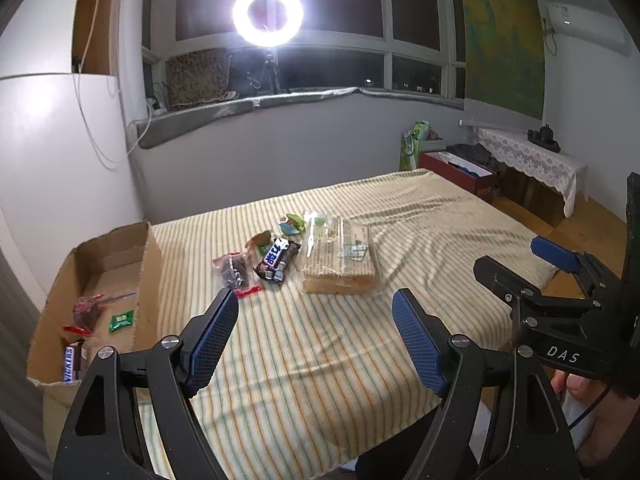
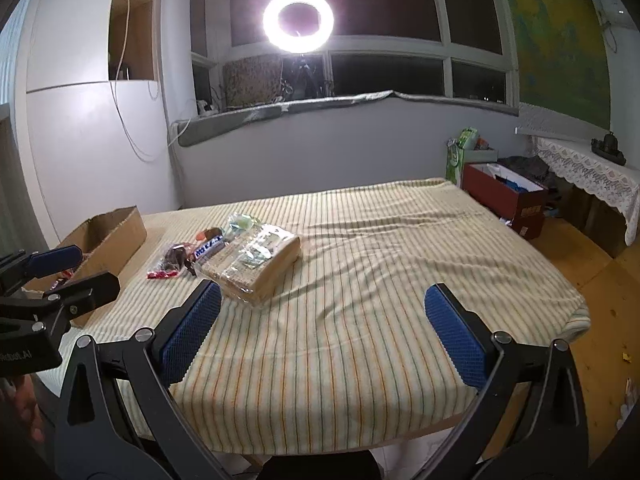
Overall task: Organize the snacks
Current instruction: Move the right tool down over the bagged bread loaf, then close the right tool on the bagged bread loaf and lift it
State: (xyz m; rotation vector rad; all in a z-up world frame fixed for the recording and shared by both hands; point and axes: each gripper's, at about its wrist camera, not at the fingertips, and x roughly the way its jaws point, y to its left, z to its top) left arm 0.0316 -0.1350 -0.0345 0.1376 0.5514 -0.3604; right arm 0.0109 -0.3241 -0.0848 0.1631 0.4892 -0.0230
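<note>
Snacks lie on a striped tablecloth (image 1: 304,360): a large clear pack of biscuits (image 1: 340,260), a Snickers bar (image 1: 276,260), a red-ended pack of dark snacks (image 1: 236,270), and small green wrappers (image 1: 292,224). A cardboard box (image 1: 148,256) at the left holds a Snickers bar (image 1: 74,364), a green candy (image 1: 122,320) and a red-wrapped snack (image 1: 86,312). My left gripper (image 1: 316,320) is open and empty, hovering before the snacks. My right gripper (image 2: 320,312) is open and empty, right of the biscuit pack (image 2: 256,264); it also shows in the left wrist view (image 1: 520,260).
A ring light (image 1: 267,14) shines from the window sill behind the table. A red box (image 1: 460,172) and a green bag (image 1: 412,148) stand on the floor at the far right, beside a lace-covered shelf (image 1: 532,156). A white cabinet (image 1: 52,140) is at the left.
</note>
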